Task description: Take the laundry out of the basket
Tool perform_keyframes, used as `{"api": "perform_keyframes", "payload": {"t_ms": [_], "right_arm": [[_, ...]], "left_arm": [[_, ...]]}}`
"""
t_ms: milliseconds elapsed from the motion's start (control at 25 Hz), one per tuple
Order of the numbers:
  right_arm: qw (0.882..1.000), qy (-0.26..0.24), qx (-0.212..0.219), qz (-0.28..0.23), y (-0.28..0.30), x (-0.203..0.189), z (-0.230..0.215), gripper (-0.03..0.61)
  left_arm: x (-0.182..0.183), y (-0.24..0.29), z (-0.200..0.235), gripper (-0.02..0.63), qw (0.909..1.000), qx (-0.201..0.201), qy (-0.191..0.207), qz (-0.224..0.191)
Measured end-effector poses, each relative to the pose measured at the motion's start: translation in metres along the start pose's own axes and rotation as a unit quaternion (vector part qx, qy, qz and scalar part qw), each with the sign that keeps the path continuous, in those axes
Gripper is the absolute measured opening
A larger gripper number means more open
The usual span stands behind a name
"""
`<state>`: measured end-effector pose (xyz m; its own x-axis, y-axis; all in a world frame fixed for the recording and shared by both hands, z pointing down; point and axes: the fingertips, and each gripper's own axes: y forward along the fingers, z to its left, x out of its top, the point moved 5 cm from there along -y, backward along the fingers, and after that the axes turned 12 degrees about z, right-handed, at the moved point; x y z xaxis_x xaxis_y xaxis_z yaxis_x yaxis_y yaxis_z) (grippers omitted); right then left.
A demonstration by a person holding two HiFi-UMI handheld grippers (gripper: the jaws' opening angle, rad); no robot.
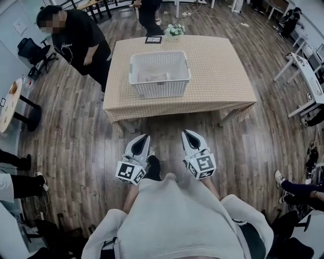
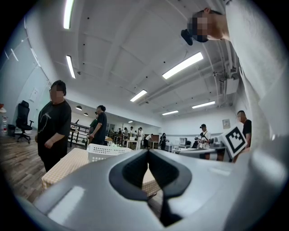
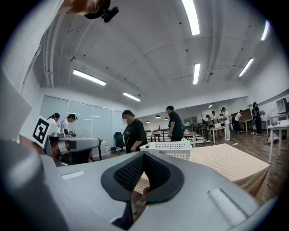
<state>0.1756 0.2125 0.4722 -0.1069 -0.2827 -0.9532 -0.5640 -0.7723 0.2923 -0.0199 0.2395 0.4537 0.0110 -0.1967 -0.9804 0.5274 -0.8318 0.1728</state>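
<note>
Laundry [image 1: 152,77] first: a pale crumpled cloth lying low in the white slatted basket [image 1: 159,91]. The basket stands about mid-table on the tan checked tablecloth [image 1: 223,76]. Behind it at the far edge is a small pot of white flowers [image 1: 174,30] with a dark card [image 1: 153,39] just beside it, and whatever is printed on that card is too small to read. The only clear markings are the black-and-white squares on the two grippers' cubes.

The left gripper [image 1: 144,137] is close to the holder's body, its jaws closed tip to tip with nothing between them. The right gripper [image 1: 188,133] is alongside it, jaws pressed together, also empty. Both are well short of the table, with bare wooden floor [image 1: 162,124] in between.

A person in a black T-shirt [image 1: 76,40] stands near the table's left corner. A second person in black [image 1: 149,15] is beyond the far edge. There is a black office chair [image 1: 30,50] at far left, a round wooden side table [image 1: 10,98] below it, and white desks [image 1: 309,76] along the right.
</note>
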Motion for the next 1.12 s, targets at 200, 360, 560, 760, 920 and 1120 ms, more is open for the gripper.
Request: {"api": "perform_keyframes", "payload": {"t_ms": [200,360,560,760,920,1120], "right_arm": [[1.000,-0.003,0.006,0.003,0.018,0.002,-0.001,-0.002],[1.000,-0.006,0.007,0.006,0.037,0.005,-0.005,-0.002],[1.000,-0.007,-0.002,0.010,0.072,0.011,-0.020,-0.002],[1.000,-0.007,-0.015,0.016,0.121,0.027,-0.041,-0.002],[1.000,-0.010,-0.022,0.015,0.168,0.051,-0.054,-0.002],[0.999,-0.017,-0.026,0.007,0.231,0.091,-0.065,-0.002]], "left_arm": [[-0.002,0.008,0.015,0.009,1.0000,0.006,-0.005,-0.001],[-0.001,0.022,0.031,0.009,1.0000,0.006,-0.006,-0.002],[0.000,0.054,0.061,0.009,0.9999,-0.003,-0.012,-0.003],[0.009,0.098,0.104,0.009,0.9998,-0.016,-0.015,-0.003],[0.027,0.130,0.149,0.009,0.9997,-0.020,-0.013,-0.007],[0.054,0.164,0.208,0.009,0.9996,-0.021,-0.010,-0.013]]}}
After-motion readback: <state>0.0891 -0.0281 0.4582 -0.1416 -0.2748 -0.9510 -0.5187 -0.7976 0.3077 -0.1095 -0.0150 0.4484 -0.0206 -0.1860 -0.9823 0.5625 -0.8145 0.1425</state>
